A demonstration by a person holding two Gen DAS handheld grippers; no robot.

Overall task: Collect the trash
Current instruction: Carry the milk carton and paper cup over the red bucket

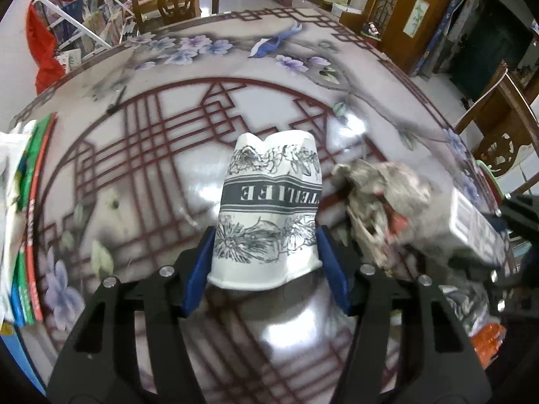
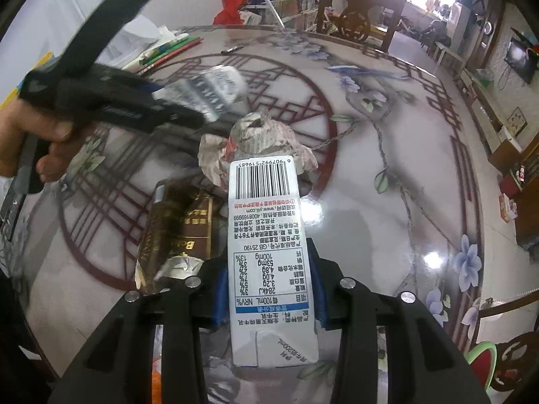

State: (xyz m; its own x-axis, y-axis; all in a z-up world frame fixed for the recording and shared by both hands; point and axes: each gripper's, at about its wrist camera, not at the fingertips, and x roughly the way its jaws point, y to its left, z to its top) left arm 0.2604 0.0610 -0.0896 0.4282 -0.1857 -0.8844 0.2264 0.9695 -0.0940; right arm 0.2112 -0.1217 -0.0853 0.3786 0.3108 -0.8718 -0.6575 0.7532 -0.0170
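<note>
My left gripper is shut on a crushed white paper cup with a grey flower print, held above the patterned table. It shows blurred in the right wrist view. My right gripper is shut on a white milk carton with a barcode; the carton also shows in the left wrist view. A crumpled newspaper ball lies on the table just beyond the carton, and shows in the left wrist view. A brown foil wrapper lies left of the carton.
A stack of books and papers lies at the table's left edge. A small dark object lies far left on the table. Wooden chairs stand around the table. An orange packet lies at the right near edge.
</note>
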